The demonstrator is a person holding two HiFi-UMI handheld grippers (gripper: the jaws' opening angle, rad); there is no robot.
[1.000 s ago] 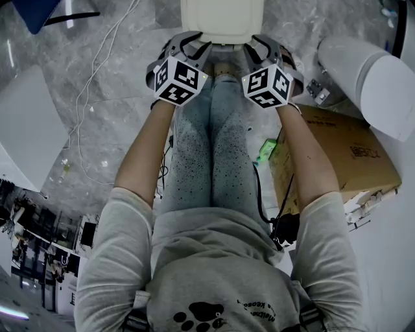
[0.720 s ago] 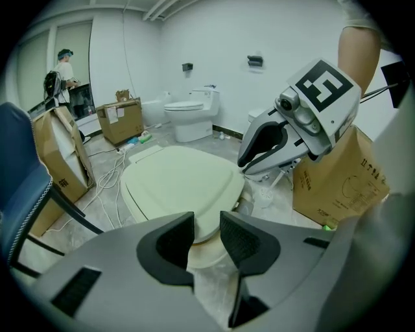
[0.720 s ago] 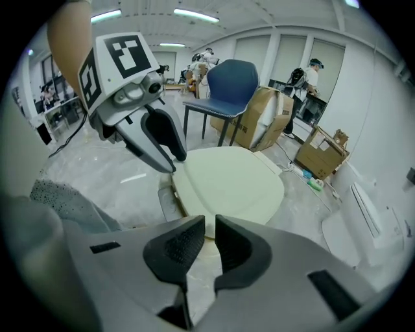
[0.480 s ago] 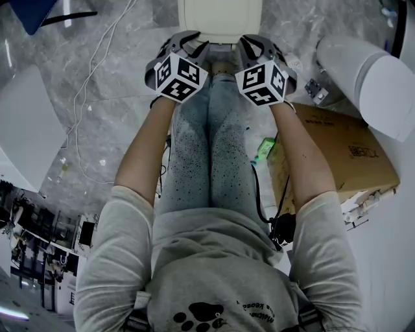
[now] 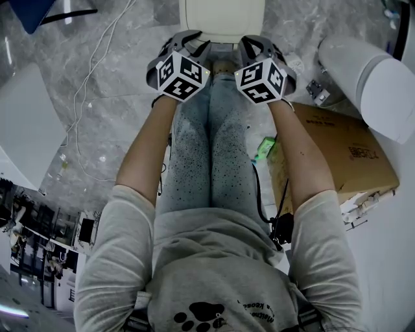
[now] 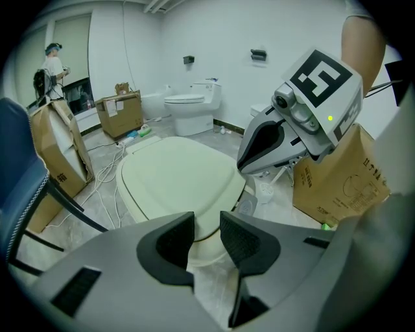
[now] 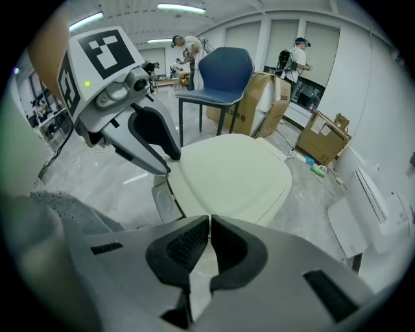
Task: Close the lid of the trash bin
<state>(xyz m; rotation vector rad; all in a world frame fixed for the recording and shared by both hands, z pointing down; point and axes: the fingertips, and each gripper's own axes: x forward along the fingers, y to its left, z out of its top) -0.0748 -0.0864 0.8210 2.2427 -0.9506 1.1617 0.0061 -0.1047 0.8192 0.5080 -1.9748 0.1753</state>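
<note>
Two grippers at the near edge of the bin lid

Closest to the head camera are the person's grey sweatshirt (image 5: 214, 272) and speckled jeans (image 5: 207, 149), with both bare forearms reaching forward on either side of the legs. At their ends the left gripper (image 6: 207, 224) and the right gripper (image 7: 211, 228) sit side by side, near each other but apart. Both are angled steeply down at the front edge of the trash bin lid (image 5: 224, 16).

The left gripper's jaws stand spread. The lid's rounded rim shows through the gap beyond them, and nothing is pressed between the pads. The right gripper's jaws have just been closing and are pressed almost together, with only a sliver of gap and nothing showing between them.

The cream lid lies roughly level, top face up, just past both sets of jaws. Whether it is fully seated on the bin cannot be told.

To the person's right a cardboard box (image 5: 343, 155) rests on the grey marble floor (image 5: 123, 123), with a green bottle (image 5: 265, 150) beside it. White cables (image 5: 81, 97) trail over the floor on the left. Farther off stand a blue chair (image 7: 224, 71) and a toilet (image 6: 192, 107).
</note>
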